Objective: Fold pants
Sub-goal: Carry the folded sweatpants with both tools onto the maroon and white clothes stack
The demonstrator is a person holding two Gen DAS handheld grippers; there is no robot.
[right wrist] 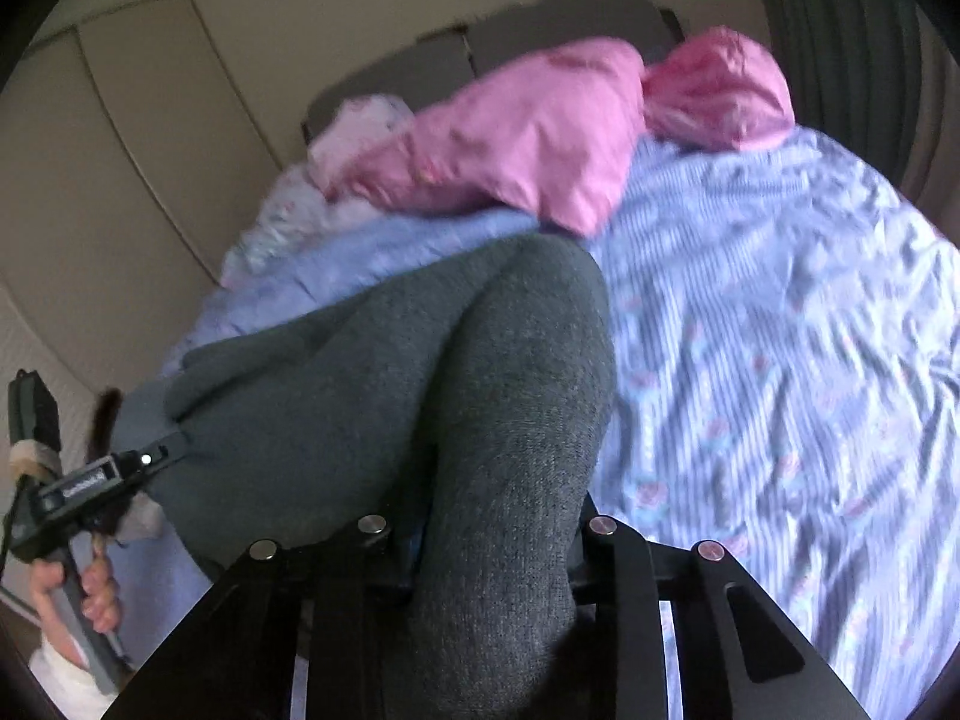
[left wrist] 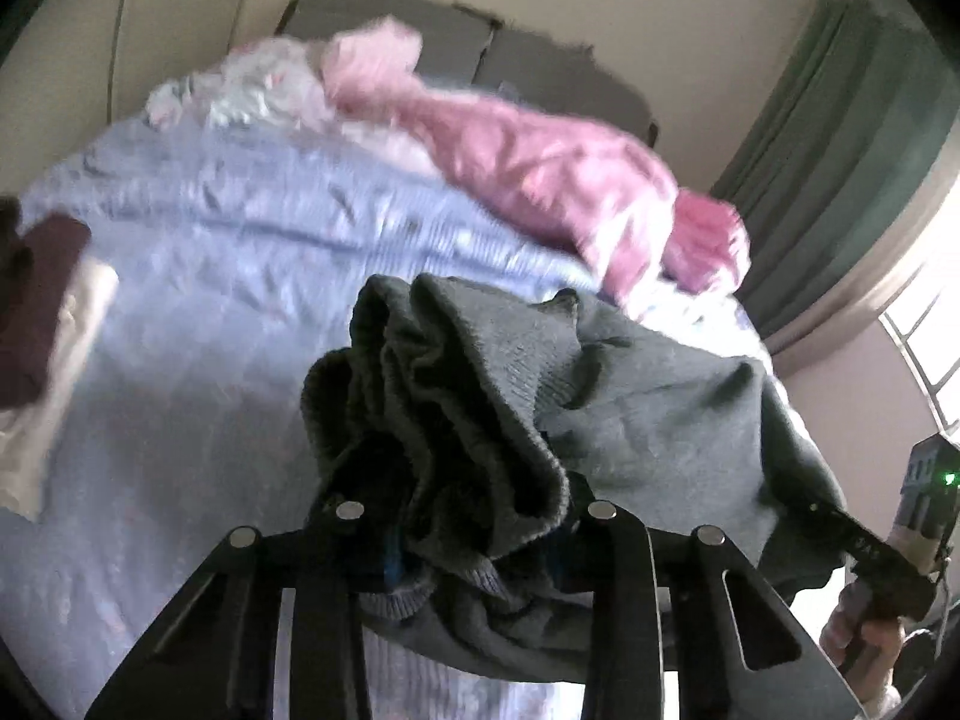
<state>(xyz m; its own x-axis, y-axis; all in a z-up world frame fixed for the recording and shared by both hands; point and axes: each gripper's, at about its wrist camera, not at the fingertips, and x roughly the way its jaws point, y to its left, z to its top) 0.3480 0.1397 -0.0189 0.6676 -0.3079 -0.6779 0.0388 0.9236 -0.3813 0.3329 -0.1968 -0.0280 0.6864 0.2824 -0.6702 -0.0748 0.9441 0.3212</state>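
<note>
The dark grey knit pants (left wrist: 630,396) hang between my two grippers above the bed. My left gripper (left wrist: 474,516) is shut on a bunched end of the pants; the fabric hides the fingertips. My right gripper (right wrist: 480,516) is shut on another part of the pants (right wrist: 420,372), which drape over its jaws. The right gripper also shows at the right edge of the left wrist view (left wrist: 864,546). The left gripper shows at the left edge of the right wrist view (right wrist: 90,480), clamped on the cloth.
The bed has a lilac striped sheet (right wrist: 780,330) (left wrist: 210,276). A pink quilt (left wrist: 540,162) (right wrist: 540,126) lies by the grey headboard (left wrist: 420,24). Folded dark and pale clothes (left wrist: 42,300) sit at the left. Green curtains (left wrist: 840,138) and a window stand at the right.
</note>
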